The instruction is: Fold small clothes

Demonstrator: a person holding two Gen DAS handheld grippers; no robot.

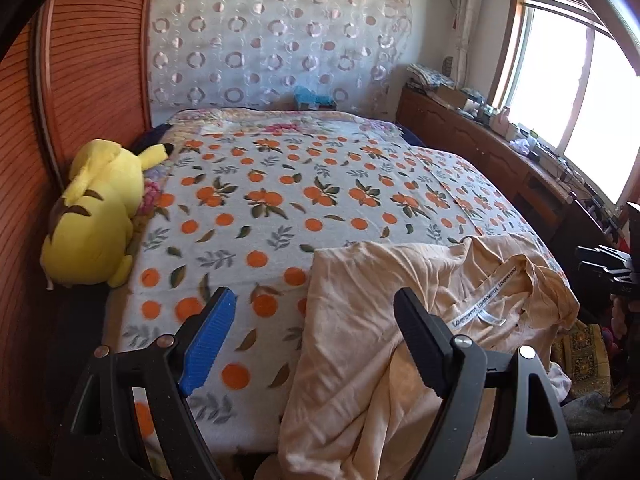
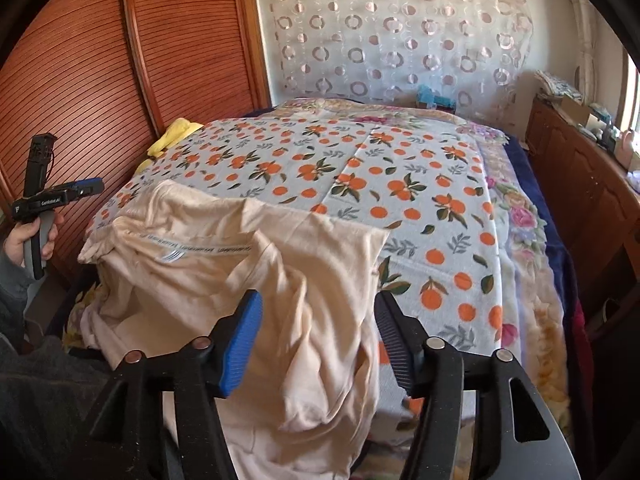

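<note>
Bedspread (image 1: 280, 208) lies bare beyond the shirt (image 1: 400, 320); plush toy (image 1: 96, 216) blocks its left edge.

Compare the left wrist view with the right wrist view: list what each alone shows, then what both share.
Only the left wrist view shows the whole yellow plush toy and the bright window. Only the right wrist view shows the person's left hand holding the left gripper, and the floral quilt border. Both share the crumpled beige shirt on the orange-print blanket, the circle-pattern curtain, and open jaws; the right gripper holds nothing.

Garment (image 1: 400, 320) crumpled on bed's (image 1: 280, 208) near edge, plush toy (image 1: 96, 216) at left side, cabinet (image 1: 480, 148) along right
</note>
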